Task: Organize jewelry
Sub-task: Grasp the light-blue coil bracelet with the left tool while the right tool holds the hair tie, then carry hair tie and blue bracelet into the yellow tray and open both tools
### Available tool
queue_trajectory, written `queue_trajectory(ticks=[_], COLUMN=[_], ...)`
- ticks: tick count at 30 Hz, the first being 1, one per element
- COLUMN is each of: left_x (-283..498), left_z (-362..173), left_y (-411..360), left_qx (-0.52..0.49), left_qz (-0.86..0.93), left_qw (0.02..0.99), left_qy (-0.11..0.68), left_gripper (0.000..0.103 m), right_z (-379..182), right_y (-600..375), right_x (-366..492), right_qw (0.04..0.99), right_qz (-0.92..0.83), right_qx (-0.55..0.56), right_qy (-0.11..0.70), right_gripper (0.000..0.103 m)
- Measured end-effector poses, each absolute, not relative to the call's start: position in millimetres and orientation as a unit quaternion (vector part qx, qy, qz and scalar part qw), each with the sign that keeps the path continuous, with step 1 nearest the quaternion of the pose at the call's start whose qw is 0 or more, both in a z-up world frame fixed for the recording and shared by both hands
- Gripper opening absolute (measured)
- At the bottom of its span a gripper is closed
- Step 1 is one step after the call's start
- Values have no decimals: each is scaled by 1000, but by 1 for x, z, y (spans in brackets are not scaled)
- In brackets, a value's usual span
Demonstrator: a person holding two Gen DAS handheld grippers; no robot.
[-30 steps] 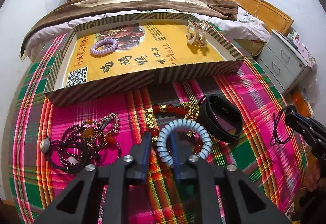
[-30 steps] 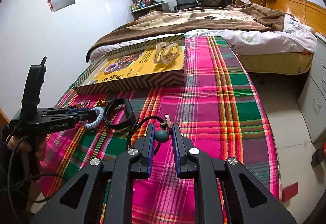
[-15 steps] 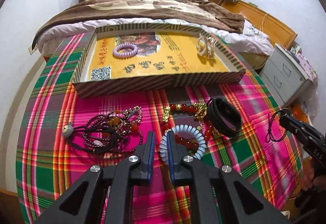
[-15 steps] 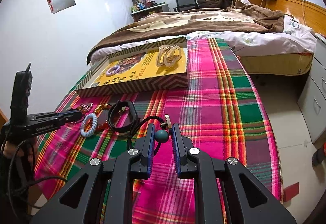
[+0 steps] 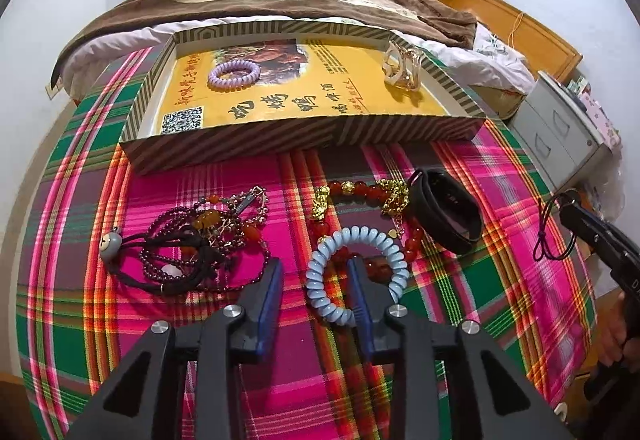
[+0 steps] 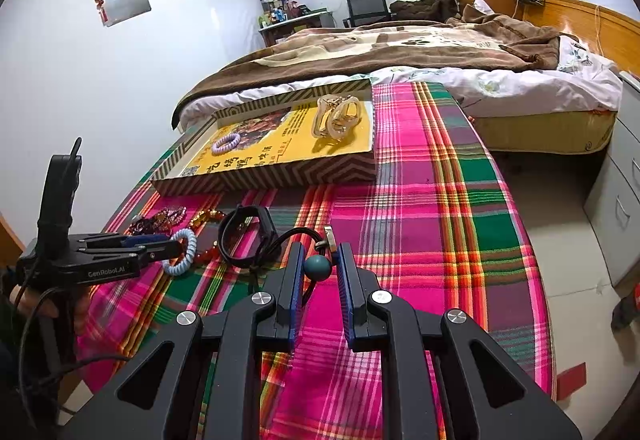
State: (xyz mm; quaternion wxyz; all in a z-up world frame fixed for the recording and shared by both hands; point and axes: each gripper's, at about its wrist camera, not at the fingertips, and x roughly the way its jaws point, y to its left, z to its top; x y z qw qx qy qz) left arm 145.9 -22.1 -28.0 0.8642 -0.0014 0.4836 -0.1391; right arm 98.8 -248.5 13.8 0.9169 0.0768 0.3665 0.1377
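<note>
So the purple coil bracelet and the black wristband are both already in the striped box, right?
Not quite: the black wristband lies on the plaid cloth in front of the striped box. Only the purple coil bracelet is inside, as the left wrist view shows.

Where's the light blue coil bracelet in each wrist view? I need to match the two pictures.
Left wrist view: light blue coil bracelet sits low centre, over the red beads, with the left claw's right finger inside its loop.
Right wrist view: it is at lower left, at the left claw's tip.
Shared landmark: the striped box behind it.
</note>
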Motion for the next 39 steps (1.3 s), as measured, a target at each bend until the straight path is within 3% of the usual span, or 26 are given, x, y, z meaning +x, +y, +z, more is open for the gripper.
queue_trajectory(ticks=[4,8,25,39], left_x=[143,142,136,197], left_z=[-29,-28,26,50], left_y=[-28,-26,-13,16], left_qx=[29,26,19,-17], left_qz=[-129,-131,-120,-104], left_qw=[869,869,902,914], left_qy=[477,476,414,391], left_gripper=[30,10,10,10], right_z=[14,14,37,64], right_y=[-248,-247,-239,-207], right_x=[99,99,112,174], right_qw=[917,917,927,934], right_qz=[139,138,138,147], right_qx=[76,75,63,39], right_qy=[366,367,343,322], right_gripper=[17,17,17,17])
